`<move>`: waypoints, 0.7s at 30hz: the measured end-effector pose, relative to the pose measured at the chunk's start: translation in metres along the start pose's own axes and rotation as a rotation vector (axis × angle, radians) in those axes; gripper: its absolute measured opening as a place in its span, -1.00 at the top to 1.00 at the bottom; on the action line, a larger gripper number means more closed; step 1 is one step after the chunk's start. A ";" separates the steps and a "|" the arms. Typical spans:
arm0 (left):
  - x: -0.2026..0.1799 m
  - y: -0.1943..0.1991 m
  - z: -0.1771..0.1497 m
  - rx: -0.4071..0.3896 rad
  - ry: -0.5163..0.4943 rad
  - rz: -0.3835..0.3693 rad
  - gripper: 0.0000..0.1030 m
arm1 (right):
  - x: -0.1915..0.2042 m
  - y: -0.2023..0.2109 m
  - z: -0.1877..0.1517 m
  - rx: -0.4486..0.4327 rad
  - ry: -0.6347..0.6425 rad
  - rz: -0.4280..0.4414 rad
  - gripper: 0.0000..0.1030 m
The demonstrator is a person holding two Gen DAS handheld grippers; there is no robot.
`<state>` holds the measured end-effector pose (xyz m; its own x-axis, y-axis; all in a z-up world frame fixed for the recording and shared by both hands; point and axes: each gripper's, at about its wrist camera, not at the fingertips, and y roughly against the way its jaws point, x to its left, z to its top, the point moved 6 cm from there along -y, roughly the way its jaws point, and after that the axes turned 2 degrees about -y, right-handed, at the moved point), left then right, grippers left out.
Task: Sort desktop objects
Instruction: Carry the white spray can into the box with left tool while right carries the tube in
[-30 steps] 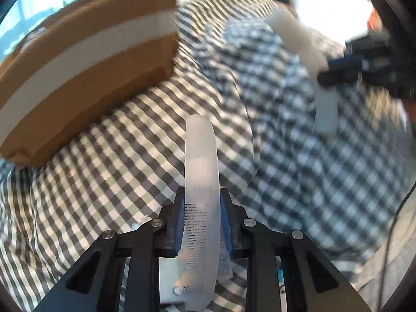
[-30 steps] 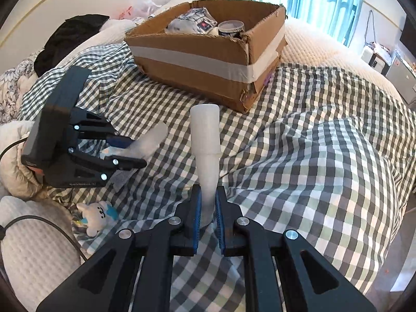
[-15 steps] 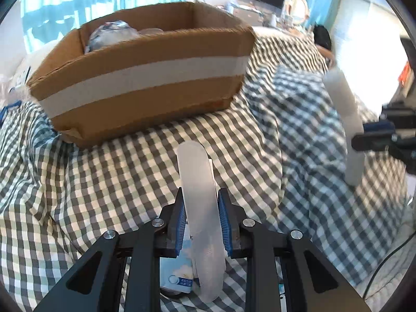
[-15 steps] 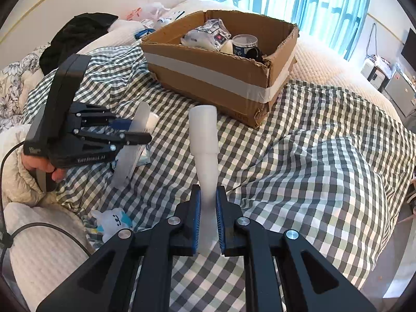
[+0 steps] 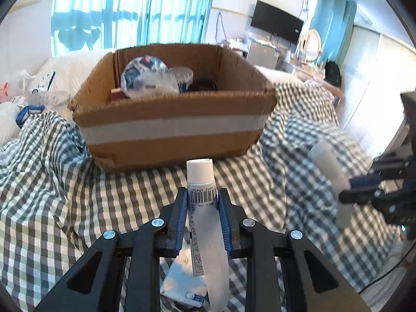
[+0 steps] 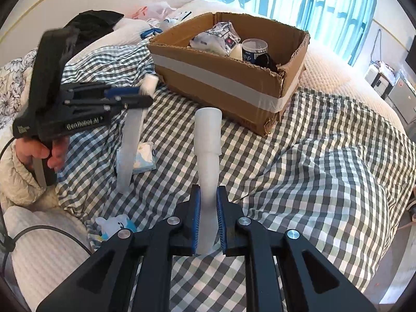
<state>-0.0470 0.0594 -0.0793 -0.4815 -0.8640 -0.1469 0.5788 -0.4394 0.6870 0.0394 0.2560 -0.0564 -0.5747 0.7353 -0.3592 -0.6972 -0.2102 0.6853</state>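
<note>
A bed (image 6: 325, 182) covered with a checked blanket is filling the scene, with blue curtains (image 5: 130, 10) hanging behind it. A cardboard box (image 5: 171, 130) with a pale tape band is sitting on the blanket, holding a crumpled foil bag (image 5: 144, 74), a round tub (image 6: 254, 49) and a dark item that is too small to identify.

The left claw (image 5: 202, 202) is clenching a white tube (image 5: 204, 208) just below its cap, barcode side facing the camera; the capped end is pointing toward the near wall of the box, a little short of it, and the flat tail is hanging down past the fingers. Under it a small tissue packet (image 5: 182, 283) is lying on the blanket.

The right claw (image 6: 208, 208) is gripping a second, frosted tube (image 6: 208, 156) near its flat end, with the wide cap standing up and aiming at the box corner. A small plush toy (image 6: 115, 225) is lying near the bed's edge.
</note>
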 end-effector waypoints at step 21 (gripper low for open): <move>0.015 0.039 0.097 -0.198 0.003 0.052 0.54 | -0.023 0.023 0.118 -0.211 -0.073 -0.001 0.79</move>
<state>-0.0956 0.0531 0.0144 -0.4460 -0.8874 -0.1168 0.7209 -0.4335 0.5407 0.0873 0.3098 0.0421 -0.5468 0.7785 -0.3080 -0.7763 -0.3337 0.5348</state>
